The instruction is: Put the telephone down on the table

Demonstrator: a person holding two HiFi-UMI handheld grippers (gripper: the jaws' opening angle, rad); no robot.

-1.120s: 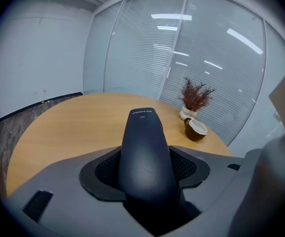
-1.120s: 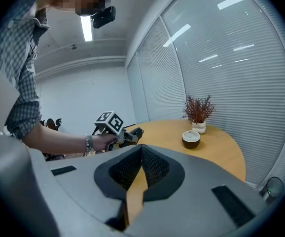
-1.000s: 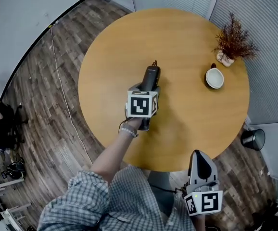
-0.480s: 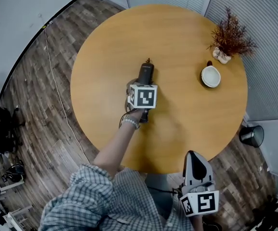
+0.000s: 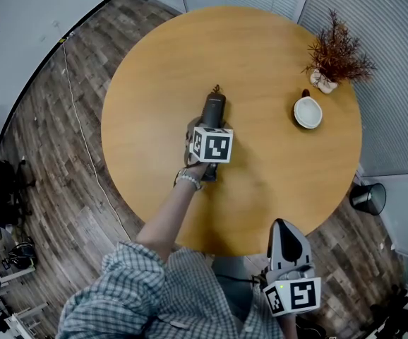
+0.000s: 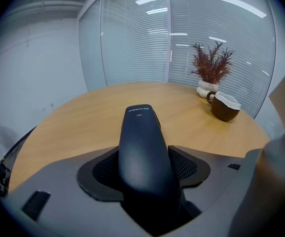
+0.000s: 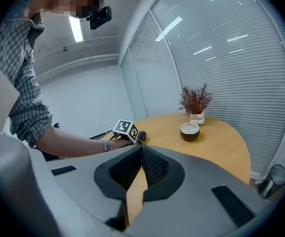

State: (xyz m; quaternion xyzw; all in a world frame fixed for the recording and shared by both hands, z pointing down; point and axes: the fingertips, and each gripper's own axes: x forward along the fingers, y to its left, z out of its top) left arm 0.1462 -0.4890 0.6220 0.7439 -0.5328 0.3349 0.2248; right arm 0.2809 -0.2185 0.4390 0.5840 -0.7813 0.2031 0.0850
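The left gripper (image 5: 211, 121) is clamping a black, smooth plastic telephone handset (image 5: 214, 106) between its jaws, the mesh pads pressing on both of its sides in the left gripper view, where the handset (image 6: 140, 132) is sticking out forward past the left gripper (image 6: 146, 166). It is hanging over the middle of the round, light wooden table (image 5: 154, 69), pointing slantwise down toward the far side; whether its front end is touching the wood, neither view is showing. The right gripper (image 5: 286, 233) is waiting off the near edge of the table, by the person's checked shirt, its jaws (image 7: 138, 172) closed together with nothing between them. A brown cup with a white inside (image 5: 308, 111) and a dried reddish plant in a small white pot (image 5: 334, 58) are standing well apart from the handset, at the right. Judging by this, the set-down itself is in hand: the next move is calling for resting the handset flat on bare wood, then spreading the jaws and drawing back without dragging it
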